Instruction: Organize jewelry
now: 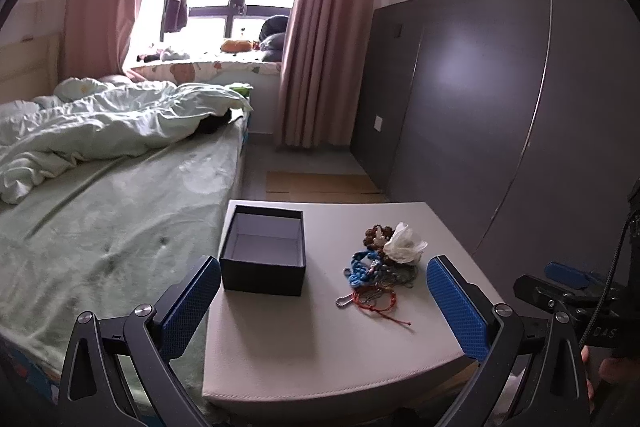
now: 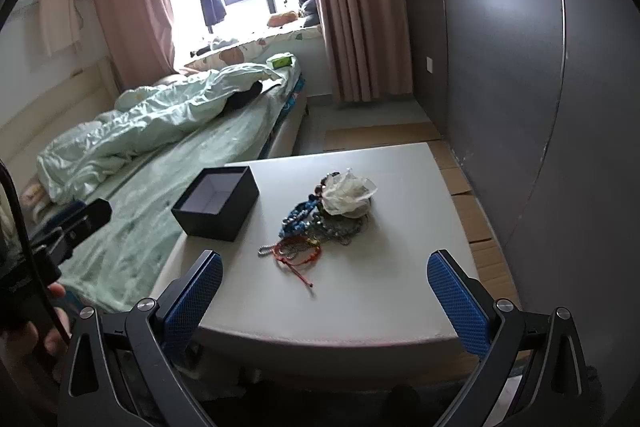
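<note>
Beside the bed, a pale bench carries the tangled jewelry heap, kept just ahead of the left claw toward its right finger. An open, empty dark box is set ahead-left, ready for filling. Both the left claw and the right claw are held spread and empty, short of the heap.

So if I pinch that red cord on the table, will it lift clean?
Probably floppy: the red cord lies in loose loops with a trailing tail. It overlaps a metal chain in the pile, so it may drag neighbours along. Likely light.
</note>
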A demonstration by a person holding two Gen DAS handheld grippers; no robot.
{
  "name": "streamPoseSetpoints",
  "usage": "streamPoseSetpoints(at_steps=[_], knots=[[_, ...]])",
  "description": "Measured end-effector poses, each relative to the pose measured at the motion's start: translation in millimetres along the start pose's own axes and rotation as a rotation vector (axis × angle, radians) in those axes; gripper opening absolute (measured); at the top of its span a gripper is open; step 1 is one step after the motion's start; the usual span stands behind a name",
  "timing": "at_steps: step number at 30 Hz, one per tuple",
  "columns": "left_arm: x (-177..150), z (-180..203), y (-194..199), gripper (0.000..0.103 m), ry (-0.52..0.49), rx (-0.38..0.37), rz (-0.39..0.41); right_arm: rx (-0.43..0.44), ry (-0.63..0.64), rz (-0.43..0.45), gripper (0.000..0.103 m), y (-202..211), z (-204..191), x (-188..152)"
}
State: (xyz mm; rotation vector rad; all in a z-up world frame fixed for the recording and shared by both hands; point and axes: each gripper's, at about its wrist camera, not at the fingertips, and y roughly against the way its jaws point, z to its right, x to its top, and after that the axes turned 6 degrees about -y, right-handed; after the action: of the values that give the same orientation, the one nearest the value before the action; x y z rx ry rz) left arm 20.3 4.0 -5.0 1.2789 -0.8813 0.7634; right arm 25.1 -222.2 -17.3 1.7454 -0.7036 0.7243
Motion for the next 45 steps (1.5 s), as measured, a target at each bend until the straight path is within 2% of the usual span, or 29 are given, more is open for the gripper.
streamPoseSetpoints(at_steps=[7,15,18,21,25,28,33,36,42,45], knots=[[7.1,6.3,-15.1,0.103,-0.005,-0.038,-0.009,0.004,-0.08,-0.014,0.101,-9.9,17.2,11.6],[16.0,14.1,-43.2,0.103,-0.001,-0.097,-0.019,0.013,-0.23,-0.06,0.08,-34.2,52.8,26.1],[19.2,15.1,-59.4,0.098,0.006,-0.124,-0.036,0.035,-0.271,-0.075,0.079,-45.2,60.8,30.5],[21.6,16.3,-78.2,0.089,0.013,-0.145,-0.063,0.058,-0.296,-0.094,0.074,-57.2,66.1,33.3],[23.3,17.5,-109.6,0.077,0.017,-0.162,-0.12,0.103,-0.367,-0.136,0.067,-82.7,77.6,38.2],[22.8,19.3,-132.4,0.071,0.023,-0.186,-0.17,0.103,-0.421,-0.165,0.065,-103.3,86.1,40.8],[18.2,29.4,-165.4,0.07,0.027,-0.225,-0.26,0.123,-0.483,-0.21,0.059,-130.0,90.3,40.5],[15.3,35.8,-178.8,0.064,0.013,-0.224,-0.304,0.134,-0.49,-0.231,0.055,-142.8,88.3,42.8],[1.6,40.6,-204.3,0.06,-0.014,-0.224,-0.398,0.153,-0.535,-0.265,0.049,-169.3,91.5,47.0],[-6.3,42.4,-220.5,0.056,-0.019,-0.24,-0.475,0.162,-0.557,-0.3,0.044,-184.7,92.4,45.0]])
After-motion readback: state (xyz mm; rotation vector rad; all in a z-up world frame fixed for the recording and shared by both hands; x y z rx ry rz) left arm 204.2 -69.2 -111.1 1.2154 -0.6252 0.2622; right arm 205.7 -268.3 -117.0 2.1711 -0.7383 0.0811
